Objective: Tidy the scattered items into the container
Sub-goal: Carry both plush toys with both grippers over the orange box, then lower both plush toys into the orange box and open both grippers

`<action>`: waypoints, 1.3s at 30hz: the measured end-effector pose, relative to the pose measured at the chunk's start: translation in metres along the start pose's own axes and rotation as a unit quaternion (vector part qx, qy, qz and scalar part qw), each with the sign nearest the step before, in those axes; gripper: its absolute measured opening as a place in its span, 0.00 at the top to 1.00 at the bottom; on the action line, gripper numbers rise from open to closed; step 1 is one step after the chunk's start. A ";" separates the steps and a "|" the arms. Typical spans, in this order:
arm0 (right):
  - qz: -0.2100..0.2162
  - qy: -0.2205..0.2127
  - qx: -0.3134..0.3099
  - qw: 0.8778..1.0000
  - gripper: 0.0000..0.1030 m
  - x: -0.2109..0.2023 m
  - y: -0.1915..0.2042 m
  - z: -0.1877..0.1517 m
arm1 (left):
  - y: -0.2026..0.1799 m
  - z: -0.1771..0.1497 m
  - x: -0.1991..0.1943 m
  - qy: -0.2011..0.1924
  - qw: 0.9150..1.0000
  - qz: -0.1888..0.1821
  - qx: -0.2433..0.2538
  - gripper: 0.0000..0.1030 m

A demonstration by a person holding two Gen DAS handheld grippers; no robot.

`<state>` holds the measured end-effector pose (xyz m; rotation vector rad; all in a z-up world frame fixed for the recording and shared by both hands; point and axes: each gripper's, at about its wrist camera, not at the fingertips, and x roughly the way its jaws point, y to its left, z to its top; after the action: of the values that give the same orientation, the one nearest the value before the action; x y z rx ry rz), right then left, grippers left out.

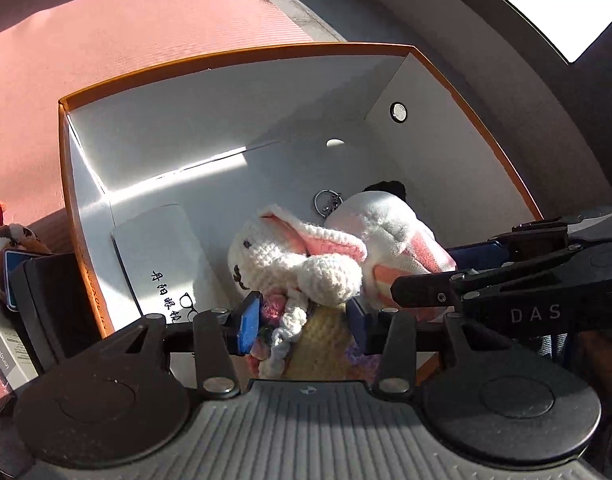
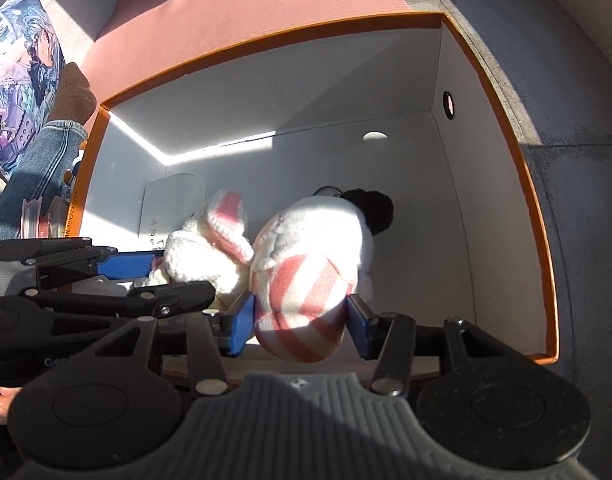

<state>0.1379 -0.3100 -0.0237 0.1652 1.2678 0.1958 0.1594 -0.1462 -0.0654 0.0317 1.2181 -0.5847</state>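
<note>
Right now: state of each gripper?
Left gripper: shut on crocheted bunny.
Right gripper: shut on striped plush.

The white plush (image 2: 317,236) hides most of the keyring (image 2: 326,191).

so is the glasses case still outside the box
No, the white glasses case lies on the floor of the orange-rimmed box, left of the crochet bunny.

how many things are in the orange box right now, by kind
Soft toys: 2, a crocheted bunny and a pink-striped plush
Flat white glasses case: 1
Metal keyring: 1, beside the striped plush
Total: 4 inside the orange-rimmed box
The left claw sits around the bunny's yarn; the right claw sits around the striped plush.
</note>
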 end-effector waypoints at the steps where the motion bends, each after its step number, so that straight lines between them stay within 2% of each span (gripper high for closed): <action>1: -0.002 0.002 -0.008 1.000 0.47 -0.001 0.001 0.001 | -0.001 -0.001 -0.001 0.003 1.000 -0.002 0.002 0.48; 5: -0.005 -0.005 -0.028 1.000 0.39 -0.014 0.000 0.001 | 0.002 -0.002 -0.014 0.004 1.000 -0.021 -0.003 0.45; 10: -0.001 -0.022 -0.025 0.999 0.40 -0.023 -0.007 0.006 | 0.012 0.004 -0.035 -0.023 0.999 -0.033 -0.016 0.44; 12: 0.008 -0.028 -0.012 1.000 0.41 -0.021 -0.010 0.010 | 0.018 0.007 -0.036 -0.031 0.999 -0.030 -0.031 0.56; 13: 0.012 -0.030 -0.003 0.999 0.41 -0.020 -0.011 0.012 | 0.020 0.009 -0.033 -0.031 0.998 -0.028 -0.039 0.59; 17: 0.017 -0.024 0.017 0.999 0.42 -0.007 -0.011 0.016 | 0.025 0.007 -0.018 -0.024 0.997 -0.051 -0.061 0.64; 19: 0.019 -0.015 0.023 0.999 0.52 0.000 -0.012 0.015 | 0.024 0.006 -0.015 -0.023 0.996 -0.058 -0.066 0.66; 20: 0.017 -0.011 0.024 1.000 0.53 0.003 -0.011 0.013 | 0.023 0.005 -0.015 -0.023 0.996 -0.060 -0.066 0.68; 26: 0.002 -0.007 0.005 1.000 0.57 0.008 -0.004 0.008 | 0.015 0.002 -0.007 -0.024 0.995 -0.060 -0.072 0.68; 39: 0.000 -0.013 0.001 1.000 0.55 0.007 -0.003 0.004 | 0.011 -0.003 -0.005 -0.036 0.996 -0.056 -0.067 0.66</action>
<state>0.1441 -0.3109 -0.0290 0.1687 1.2431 0.1909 0.1608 -0.1340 -0.0651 -0.1708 1.1919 -0.5943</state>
